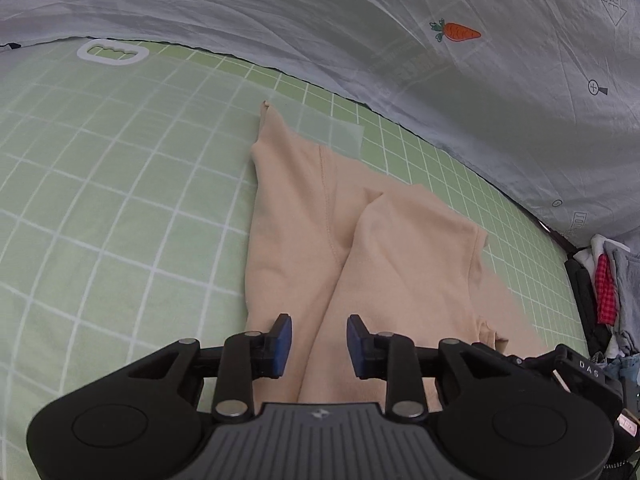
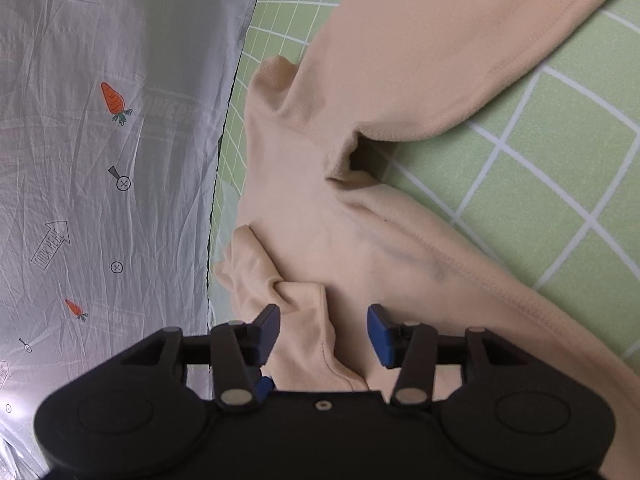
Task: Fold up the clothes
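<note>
A peach fleece garment [image 1: 360, 248] lies partly folded on the green grid mat [image 1: 120, 200], one sleeve reaching toward the far edge. My left gripper [image 1: 320, 346] hovers over its near end, open, blue pads apart with cloth below them and nothing pinched. In the right wrist view the same garment [image 2: 320, 220] spreads across the mat [image 2: 560, 152], its sleeve lying toward the upper right. My right gripper [image 2: 324, 334] is open above a bunched cuff fold [image 2: 308, 320]; the pads stand clear of the fabric on both sides.
A wrinkled grey sheet with carrot prints [image 1: 456, 32] borders the mat on the far side and shows as the grey sheet [image 2: 100, 160] at the left. The mat's white handle cutout [image 1: 113, 53] is at the far left. A pile of other clothes [image 1: 608, 296] sits at the right edge.
</note>
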`<state>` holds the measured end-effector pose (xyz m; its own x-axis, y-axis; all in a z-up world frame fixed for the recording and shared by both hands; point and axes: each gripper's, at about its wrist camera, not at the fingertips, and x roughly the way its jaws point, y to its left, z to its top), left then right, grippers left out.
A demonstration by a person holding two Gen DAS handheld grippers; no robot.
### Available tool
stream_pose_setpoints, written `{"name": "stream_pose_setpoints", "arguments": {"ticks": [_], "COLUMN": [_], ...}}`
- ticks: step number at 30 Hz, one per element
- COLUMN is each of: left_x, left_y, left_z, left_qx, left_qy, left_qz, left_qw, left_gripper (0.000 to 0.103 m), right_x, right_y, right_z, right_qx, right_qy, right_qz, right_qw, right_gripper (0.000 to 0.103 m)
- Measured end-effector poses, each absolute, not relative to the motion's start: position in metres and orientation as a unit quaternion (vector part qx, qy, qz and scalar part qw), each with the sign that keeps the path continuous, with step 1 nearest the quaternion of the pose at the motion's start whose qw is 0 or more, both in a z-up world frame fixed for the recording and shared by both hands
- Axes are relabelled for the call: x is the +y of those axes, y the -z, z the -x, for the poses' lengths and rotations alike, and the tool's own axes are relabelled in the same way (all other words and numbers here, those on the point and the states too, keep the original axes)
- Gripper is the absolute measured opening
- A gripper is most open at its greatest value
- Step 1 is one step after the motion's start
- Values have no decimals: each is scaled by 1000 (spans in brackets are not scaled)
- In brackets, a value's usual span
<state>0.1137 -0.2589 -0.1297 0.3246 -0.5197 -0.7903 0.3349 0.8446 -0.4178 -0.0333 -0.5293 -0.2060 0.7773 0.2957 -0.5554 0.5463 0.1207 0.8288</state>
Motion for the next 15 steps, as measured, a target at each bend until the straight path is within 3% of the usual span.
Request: {"name": "stream_pose_setpoints", "arguments": {"ticks": [11,15], "left_x": [-234,-228], "left_y": [138,139], "left_z": [-28,-7], "left_qx": [523,528], "left_qy": [239,223], "left_qz": [10,-1], "left_qw": [818,819], "left_gripper": [42,51], "right_x": [-530,-530], "right_y": [207,206], "right_z": [98,107], "right_qx": [321,329], "right_qy": [97,90], "right_qz": [-671,-660], "right_qw": [661,669], "right_gripper": [59,61]}}
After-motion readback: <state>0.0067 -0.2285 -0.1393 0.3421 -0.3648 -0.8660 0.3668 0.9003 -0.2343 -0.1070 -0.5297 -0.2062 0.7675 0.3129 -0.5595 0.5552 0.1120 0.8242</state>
